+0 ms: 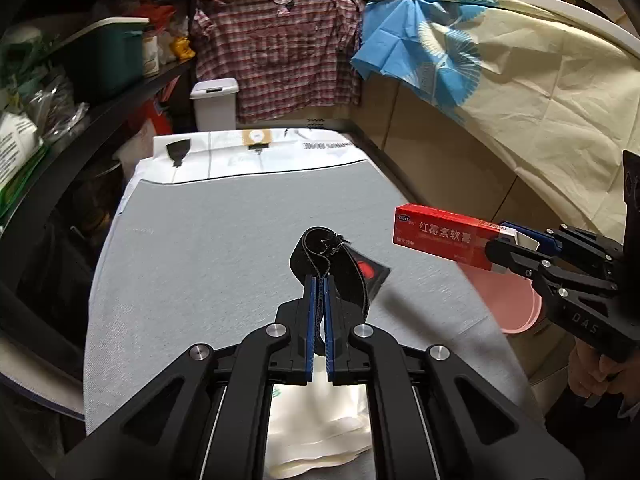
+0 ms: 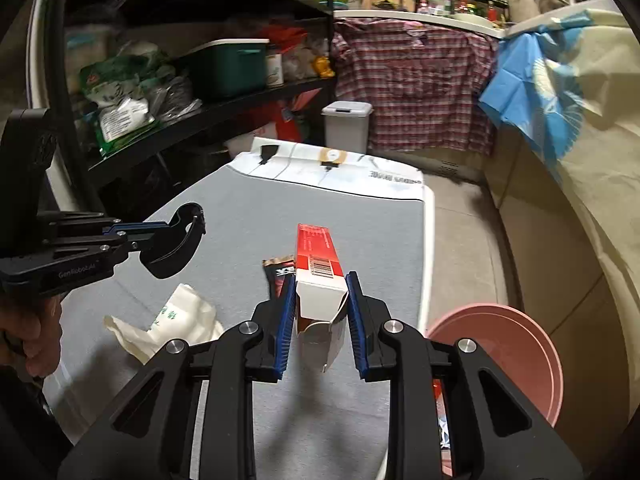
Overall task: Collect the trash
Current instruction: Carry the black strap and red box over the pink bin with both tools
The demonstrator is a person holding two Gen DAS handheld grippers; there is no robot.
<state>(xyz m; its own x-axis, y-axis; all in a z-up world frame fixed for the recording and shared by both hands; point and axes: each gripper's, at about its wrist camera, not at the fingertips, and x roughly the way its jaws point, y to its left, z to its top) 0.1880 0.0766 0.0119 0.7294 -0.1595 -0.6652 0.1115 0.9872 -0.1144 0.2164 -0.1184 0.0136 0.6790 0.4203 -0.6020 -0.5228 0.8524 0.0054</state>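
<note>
Cluttered storage room: dark shelving [image 2: 192, 120] with bags and a teal bin on the left, plaid shirt [image 1: 280, 52] hanging at the back, cream and blue cloth [image 1: 520, 92] draped on the right. Grey-covered table [image 1: 224, 240] fills the middle, white printed sheet [image 1: 256, 152] at its far end, small white lidded bin [image 1: 214, 104] behind that. Pink basin [image 2: 508, 356] sits low beside the table's right edge. Crumpled white bag [image 2: 176, 320] with green print lies on the table near the left side, and a small dark red wrapper [image 2: 276, 276] lies just left of the right gripper's left finger. Right gripper [image 2: 320, 296]: jaws partly apart, clamped on the white open-flap end of a red ointment box [image 2: 318, 252], box sticks forward, held above the table. Left gripper [image 1: 320, 292]: jaws nearly together, pinching a black elastic strap [image 1: 332, 264] that loops up and over the fingertips, off the table. Person's hand [image 2: 28, 336] grips the left handle.
</note>
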